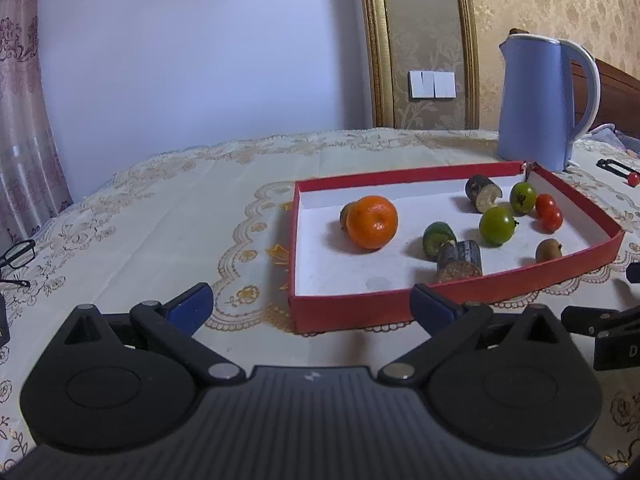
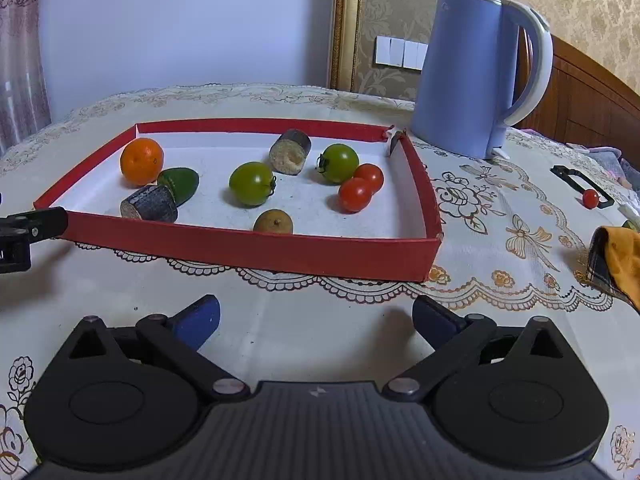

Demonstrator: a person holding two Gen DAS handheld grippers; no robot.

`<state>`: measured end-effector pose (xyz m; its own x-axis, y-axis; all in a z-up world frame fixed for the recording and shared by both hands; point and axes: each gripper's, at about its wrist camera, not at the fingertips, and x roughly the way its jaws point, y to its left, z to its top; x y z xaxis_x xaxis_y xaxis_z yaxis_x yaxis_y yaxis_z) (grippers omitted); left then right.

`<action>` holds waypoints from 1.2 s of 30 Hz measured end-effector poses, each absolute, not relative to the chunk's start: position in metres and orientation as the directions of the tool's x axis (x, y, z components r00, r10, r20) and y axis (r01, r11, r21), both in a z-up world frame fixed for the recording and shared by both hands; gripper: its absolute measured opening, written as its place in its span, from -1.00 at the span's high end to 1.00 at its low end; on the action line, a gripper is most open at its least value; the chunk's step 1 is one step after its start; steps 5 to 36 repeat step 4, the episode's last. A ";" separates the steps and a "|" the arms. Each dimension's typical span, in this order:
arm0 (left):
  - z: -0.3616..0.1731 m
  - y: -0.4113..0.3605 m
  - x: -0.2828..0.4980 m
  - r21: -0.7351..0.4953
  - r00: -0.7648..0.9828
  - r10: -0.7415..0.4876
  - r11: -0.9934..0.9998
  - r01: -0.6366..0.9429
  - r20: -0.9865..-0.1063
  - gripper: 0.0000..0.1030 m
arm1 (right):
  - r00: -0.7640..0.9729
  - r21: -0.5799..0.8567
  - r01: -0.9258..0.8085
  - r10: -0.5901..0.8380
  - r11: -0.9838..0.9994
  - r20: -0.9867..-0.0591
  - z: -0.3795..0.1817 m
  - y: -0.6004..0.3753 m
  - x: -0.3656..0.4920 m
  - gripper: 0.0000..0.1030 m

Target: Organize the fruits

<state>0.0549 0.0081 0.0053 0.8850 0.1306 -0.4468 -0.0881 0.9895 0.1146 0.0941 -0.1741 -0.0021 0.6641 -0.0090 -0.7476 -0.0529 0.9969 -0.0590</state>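
My left gripper [image 1: 310, 300] and right gripper [image 2: 316, 314] jaws wide, empty; red tray [image 2: 248, 250] mid-frame, holding orange [image 2: 141, 161], tomatoes; blue kettle [image 2: 460, 76] upper right

A plain white wall [image 1: 192, 48] adjoins gold-patterned wallpaper [image 1: 560, 4] with a gilt frame [image 1: 376, 48], light switches [image 1: 432, 85] and pink curtain [image 1: 20, 92].

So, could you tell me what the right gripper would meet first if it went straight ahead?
Probably the near wall of the red cardboard tray; the open right gripper points at it.
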 end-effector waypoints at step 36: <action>0.005 0.005 0.054 0.140 0.887 0.161 0.984 -0.110 -0.432 -1.00 | 0.655 -0.029 -0.048 0.010 0.998 -0.755 -0.003 -0.178 0.095 -1.00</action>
